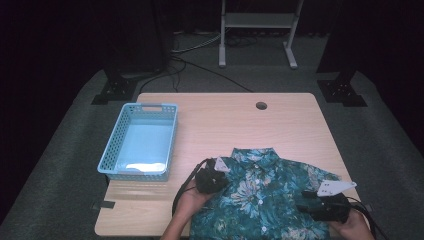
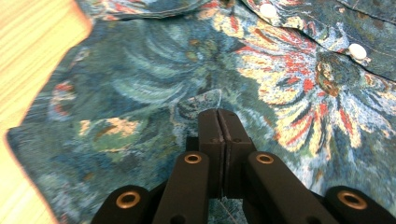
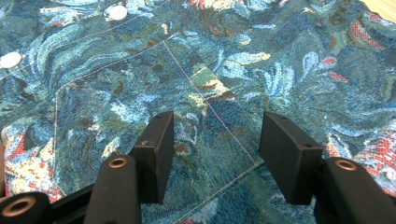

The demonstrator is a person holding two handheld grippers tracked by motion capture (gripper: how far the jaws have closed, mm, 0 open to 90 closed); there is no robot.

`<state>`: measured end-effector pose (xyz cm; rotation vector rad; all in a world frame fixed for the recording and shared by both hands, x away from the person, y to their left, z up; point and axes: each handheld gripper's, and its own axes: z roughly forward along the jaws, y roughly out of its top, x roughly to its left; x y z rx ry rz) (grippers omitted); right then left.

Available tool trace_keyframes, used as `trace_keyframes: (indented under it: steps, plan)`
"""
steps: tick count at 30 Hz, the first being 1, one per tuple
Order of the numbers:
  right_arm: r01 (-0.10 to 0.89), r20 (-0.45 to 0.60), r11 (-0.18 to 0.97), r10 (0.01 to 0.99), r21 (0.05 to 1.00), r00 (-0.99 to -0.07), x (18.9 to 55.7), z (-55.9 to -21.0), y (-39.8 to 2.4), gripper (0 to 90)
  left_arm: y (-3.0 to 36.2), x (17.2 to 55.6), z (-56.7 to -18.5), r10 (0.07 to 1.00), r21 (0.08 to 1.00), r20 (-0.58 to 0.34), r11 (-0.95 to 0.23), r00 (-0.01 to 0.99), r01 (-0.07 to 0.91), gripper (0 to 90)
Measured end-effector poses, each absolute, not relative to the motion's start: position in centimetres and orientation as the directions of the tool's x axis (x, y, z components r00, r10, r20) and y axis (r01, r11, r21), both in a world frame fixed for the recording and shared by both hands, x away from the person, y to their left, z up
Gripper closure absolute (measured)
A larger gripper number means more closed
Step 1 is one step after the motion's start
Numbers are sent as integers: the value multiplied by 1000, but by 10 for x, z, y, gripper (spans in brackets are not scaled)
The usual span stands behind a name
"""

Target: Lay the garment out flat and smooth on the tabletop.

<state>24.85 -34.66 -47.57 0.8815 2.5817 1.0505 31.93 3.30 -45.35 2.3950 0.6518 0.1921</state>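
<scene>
left gripper (image 2: pixel 218 116) — fingers pinching shirt (image 1: pixel 260 195)

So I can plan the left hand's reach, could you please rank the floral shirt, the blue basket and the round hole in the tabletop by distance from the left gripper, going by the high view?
1. Floral shirt: the left gripper rests on its sleeve, shut on a fold of it.
2. Blue basket: on the table's left side, just beyond the gripper.
3. Round hole: by the table's far edge.
</scene>
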Motion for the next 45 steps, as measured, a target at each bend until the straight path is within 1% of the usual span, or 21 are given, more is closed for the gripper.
trace_keyframes:
  steps: [11, 14, 22, 26, 32, 36, 41, 45]
  plan:
    - [462, 13, 577, 616, 674, -788, 243, -474, -353, 450, 49, 317, -436, 524, 647, -3, -649, 852, 401, 899]
    - [463, 11, 577, 618, 672, -786, 242, -474, -354, 449, 59, 316, -430, 542, 664, -14, -623, 840, 413, 899]
    - [463, 2, 592, 614, 660, -789, 243, -472, -354, 447, 87, 315, -417, 588, 685, 6, -592, 809, 425, 898]
    - [465, 6, 589, 615, 661, -788, 243, -472, -354, 447, 105, 314, -413, 630, 711, -2, -545, 777, 444, 898]
    - [473, 8, 591, 619, 654, -785, 243, -472, -353, 446, 128, 309, -410, 673, 722, 4, -514, 740, 464, 893]
    - [477, 9, 594, 620, 648, -785, 244, -471, -352, 443, 140, 307, -409, 694, 726, 1, -495, 720, 477, 865]
    - [476, 4, 596, 621, 647, -784, 243, -471, -351, 430, 152, 302, -408, 724, 730, 10, -477, 689, 490, 752]
    - [478, 4, 594, 624, 647, -782, 243, -471, -351, 426, 155, 300, -406, 727, 736, 2, -466, 687, 491, 724]
